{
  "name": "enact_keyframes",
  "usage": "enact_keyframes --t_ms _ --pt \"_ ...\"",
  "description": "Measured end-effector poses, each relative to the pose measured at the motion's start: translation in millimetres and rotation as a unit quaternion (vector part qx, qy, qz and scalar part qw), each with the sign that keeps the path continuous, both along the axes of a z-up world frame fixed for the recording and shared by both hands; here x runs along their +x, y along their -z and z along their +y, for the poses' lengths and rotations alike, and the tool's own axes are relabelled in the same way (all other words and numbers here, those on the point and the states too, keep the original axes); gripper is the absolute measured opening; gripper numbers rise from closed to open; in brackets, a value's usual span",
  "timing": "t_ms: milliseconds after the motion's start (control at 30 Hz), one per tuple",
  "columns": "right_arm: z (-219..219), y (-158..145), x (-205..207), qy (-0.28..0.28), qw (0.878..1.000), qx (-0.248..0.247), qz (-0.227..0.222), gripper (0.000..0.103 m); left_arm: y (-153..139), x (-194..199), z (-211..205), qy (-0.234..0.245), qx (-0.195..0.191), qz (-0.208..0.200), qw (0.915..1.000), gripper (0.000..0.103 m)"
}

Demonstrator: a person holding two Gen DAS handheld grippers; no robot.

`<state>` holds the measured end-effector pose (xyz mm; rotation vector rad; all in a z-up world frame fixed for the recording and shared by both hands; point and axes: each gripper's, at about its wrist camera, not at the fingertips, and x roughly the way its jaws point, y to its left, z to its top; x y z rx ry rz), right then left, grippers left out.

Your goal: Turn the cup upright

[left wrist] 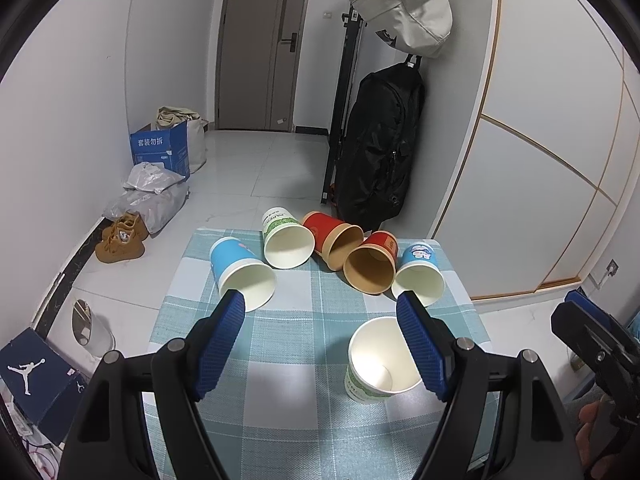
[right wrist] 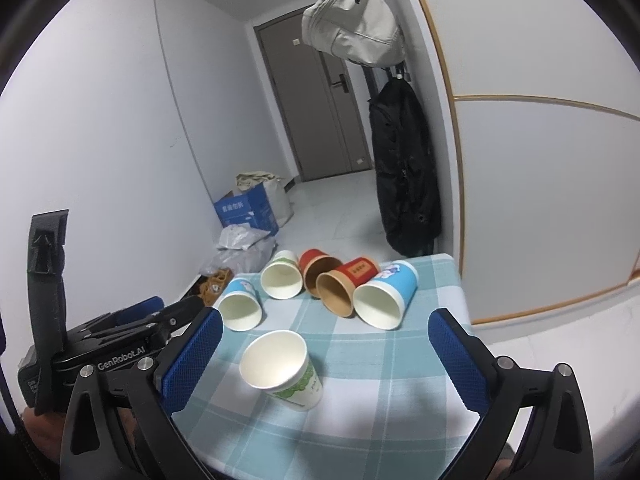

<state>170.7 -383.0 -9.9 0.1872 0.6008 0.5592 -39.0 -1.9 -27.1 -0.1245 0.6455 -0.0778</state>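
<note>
So with one cup [right wrist: 282,368] upright and both tongs [left wrist: 320,344] [right wrist: 324,354] released, you next reach for a lying cup [right wrist: 382,296].

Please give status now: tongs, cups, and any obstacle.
Left tongs open, right tongs open, both empty. One green cup upright near; five cups lying behind. Nothing blocks the nearest blue cup.

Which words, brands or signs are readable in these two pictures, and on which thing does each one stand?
"GenRobot.AI": black body of the left gripper.
"PAPER" (cut off): lying green-and-white paper cup.
"套装勿拆": blue cardboard box on the floor.
Jumpman logo, no words: dark blue shoe box.
Yellow label on the lying red-and-brown paper cup: too blurred to read.
Print on the upright green-and-white paper cup: unreadable.
</note>
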Motion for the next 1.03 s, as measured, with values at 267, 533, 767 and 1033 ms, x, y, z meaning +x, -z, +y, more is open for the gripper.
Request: enact_keyframes --t_ms 267,533,767,1033 --pt "-4.8 2.0 1.5 0.011 1.0 0.007 0.004 0.103 -0.2 0.2 3.1 -0.002 -0.007 0.005 1.0 0.075" --pt "-5.8 2.6 2.8 0.015 1.0 0.009 0.008 0.103 1.6 1.7 5.0 -0.012 -0.007 0.012 0.9998 0.075" --pt "-7.3 4.8 4.1 0.02 1.0 0.008 0.012 0.103 2.4 1.3 7.3 -0.021 -0.006 0.012 0.9997 0.075" --pt "-7.8 6.2 5.3 0.022 1.0 0.007 0.016 0.103 1.8 0.4 7.6 -0.023 -0.006 0.009 0.9997 0.075"
